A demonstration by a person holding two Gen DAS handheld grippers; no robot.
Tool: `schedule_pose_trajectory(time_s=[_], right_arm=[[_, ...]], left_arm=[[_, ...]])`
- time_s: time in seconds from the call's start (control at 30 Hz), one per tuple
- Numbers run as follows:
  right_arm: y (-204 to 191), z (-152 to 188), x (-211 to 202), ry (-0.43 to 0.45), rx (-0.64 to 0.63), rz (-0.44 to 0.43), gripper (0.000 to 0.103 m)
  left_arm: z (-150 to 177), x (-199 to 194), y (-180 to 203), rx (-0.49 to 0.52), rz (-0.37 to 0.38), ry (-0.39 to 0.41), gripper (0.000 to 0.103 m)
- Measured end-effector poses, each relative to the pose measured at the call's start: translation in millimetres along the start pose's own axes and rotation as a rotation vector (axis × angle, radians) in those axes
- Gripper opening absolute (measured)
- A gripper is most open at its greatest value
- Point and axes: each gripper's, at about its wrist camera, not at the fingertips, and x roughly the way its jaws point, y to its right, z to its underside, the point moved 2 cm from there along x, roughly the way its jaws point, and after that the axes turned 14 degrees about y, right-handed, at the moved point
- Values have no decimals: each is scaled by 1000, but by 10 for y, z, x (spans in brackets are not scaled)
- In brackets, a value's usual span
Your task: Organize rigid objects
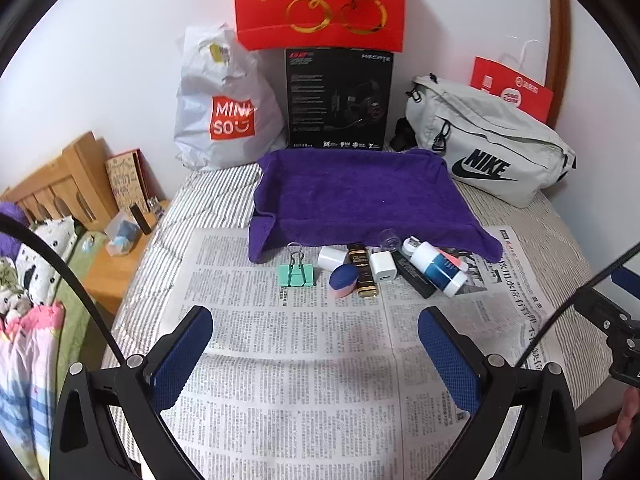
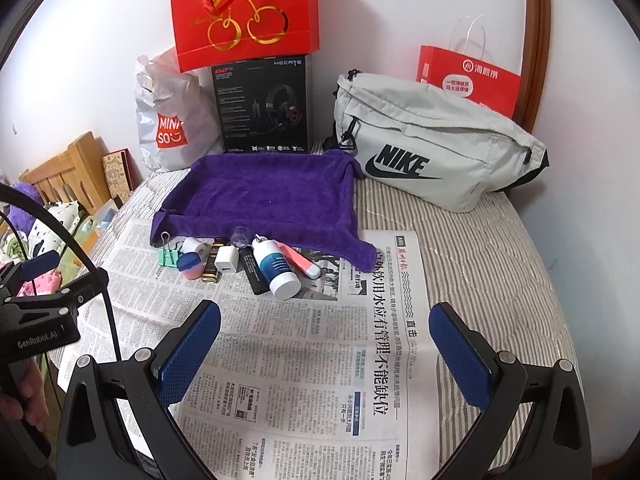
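Both hand-held grippers hover over a newspaper (image 1: 304, 360) spread on a striped bed: the left hand-held gripper (image 1: 316, 334) and the right hand-held gripper (image 2: 325, 330) each have their blue-padded jaws spread wide and hold nothing. The small things lie in a row at the near edge of a purple towel (image 1: 360, 196): a green binder clip (image 1: 296, 272), a white charger (image 1: 383, 266), a white bottle (image 1: 438, 268) on its side, and a black-and-gold tube (image 1: 363, 270).

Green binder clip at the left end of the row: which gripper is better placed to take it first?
Left, probably. The clip lies nearly straight ahead of the open left gripper; from the open right gripper it sits far off to the left, beyond the bottle.
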Motion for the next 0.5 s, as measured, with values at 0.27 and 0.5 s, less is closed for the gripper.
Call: schedule_pose_trajectory(time_s=[0.27,0.5], right_arm=[[-43,85,317,-26,-9,-29,102],[-110,222,683,-79,-6,-65,102]], left_arm=[[187,497,-212,-38,1,-52,103],[342,1058,-337,-24,-55,-118,103]])
